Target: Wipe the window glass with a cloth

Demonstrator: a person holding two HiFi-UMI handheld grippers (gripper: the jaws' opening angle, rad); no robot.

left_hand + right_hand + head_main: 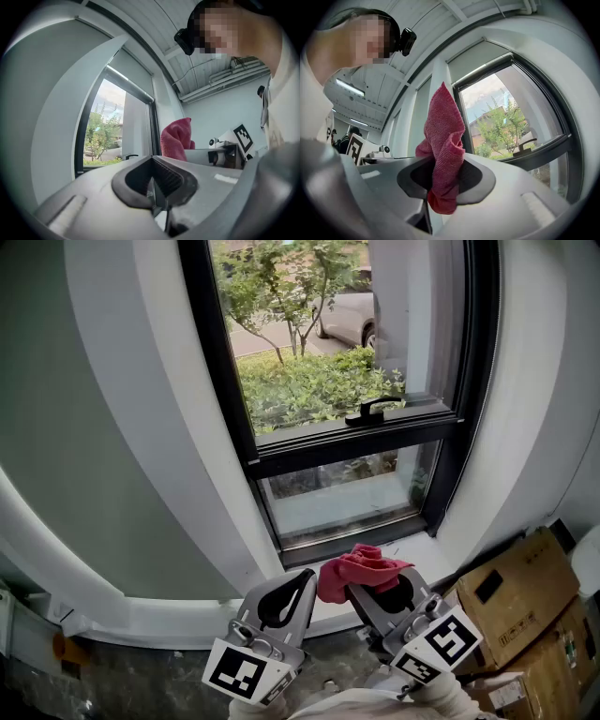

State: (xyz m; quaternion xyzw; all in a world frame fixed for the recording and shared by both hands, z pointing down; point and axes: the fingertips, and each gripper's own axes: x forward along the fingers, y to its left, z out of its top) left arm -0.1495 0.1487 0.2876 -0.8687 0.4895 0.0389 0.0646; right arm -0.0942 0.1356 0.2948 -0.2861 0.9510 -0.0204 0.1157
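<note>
Cloth (443, 140), one, clamped in right tongs (446, 179); left tongs (154, 183) seemingly empty.

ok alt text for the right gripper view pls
The right gripper, jaws shut, pinches a crumpled red woven cloth that stands up between them. Behind is a black-framed window with green trees outside; a person leans in at upper left.

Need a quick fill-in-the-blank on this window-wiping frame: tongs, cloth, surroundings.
1. The right tongs are shut on the red ___.
2. The left tongs are shut and hold ___.
3. The window handle is ___ in colour.
4. The cardboard box lies on the person's ___ side.
Missing words: cloth; nothing; black; right.
</note>
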